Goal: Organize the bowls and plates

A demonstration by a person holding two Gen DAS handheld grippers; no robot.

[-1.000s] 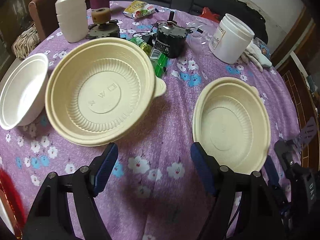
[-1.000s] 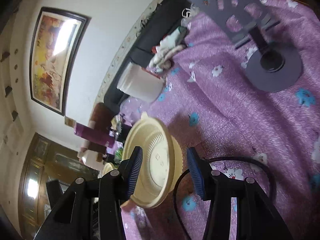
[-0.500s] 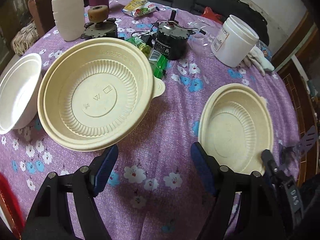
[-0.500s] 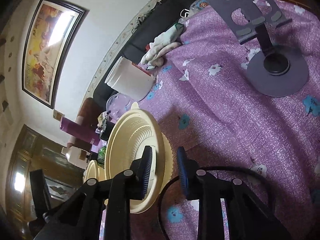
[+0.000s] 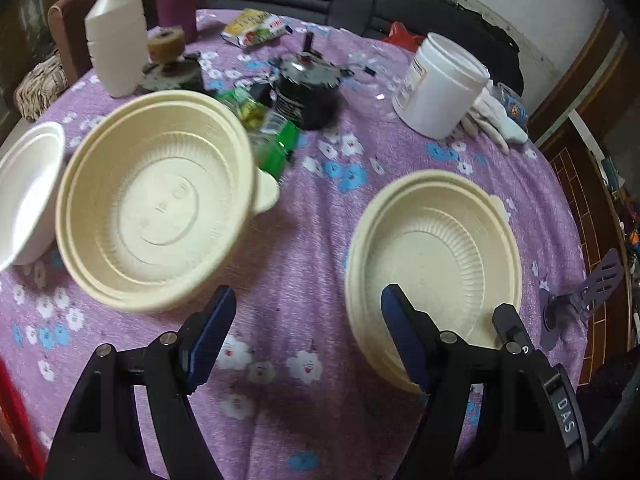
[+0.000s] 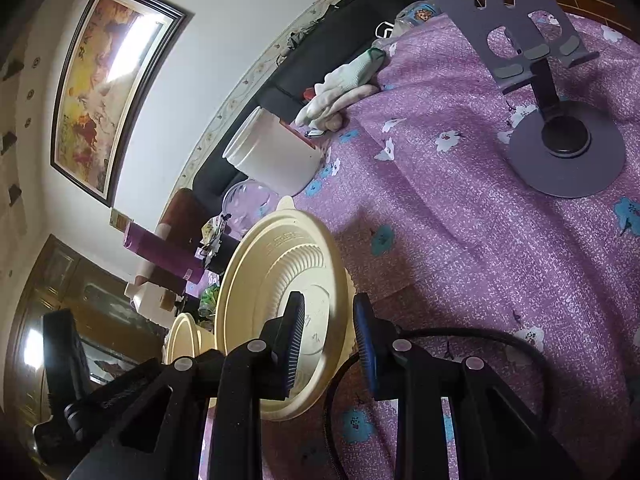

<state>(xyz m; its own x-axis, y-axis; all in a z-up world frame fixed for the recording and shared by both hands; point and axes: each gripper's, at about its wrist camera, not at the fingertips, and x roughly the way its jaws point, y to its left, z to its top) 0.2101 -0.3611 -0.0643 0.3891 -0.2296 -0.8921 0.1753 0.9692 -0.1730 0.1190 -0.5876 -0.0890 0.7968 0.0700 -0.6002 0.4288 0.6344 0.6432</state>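
Note:
Two cream plastic bowls sit on the purple flowered cloth. My right gripper point(image 6: 329, 320) is shut on the near rim of the right cream bowl point(image 6: 276, 280), one pad inside the wall and one outside. The left wrist view shows that bowl point(image 5: 432, 248) with the right gripper's finger point(image 5: 508, 326) at its near right rim. The left cream bowl point(image 5: 156, 208) looks blurred, and a white bowl point(image 5: 28, 196) lies beside it at the left edge. My left gripper point(image 5: 308, 320) hangs open above bare cloth between the two cream bowls, holding nothing.
Behind the bowls stand a white bottle point(image 5: 116, 48), a black motor-like part point(image 5: 308, 88), green packets point(image 5: 276, 144), a white tub point(image 5: 440, 88) and white gloves point(image 5: 496, 120). A purple phone stand point(image 6: 560, 132) sits to the right. A black cable point(image 6: 460, 336) loops near my right gripper.
The right gripper's jaws have closed from a wide gap onto the right cream bowl's rim. In the left wrist view its finger has come in to that rim.

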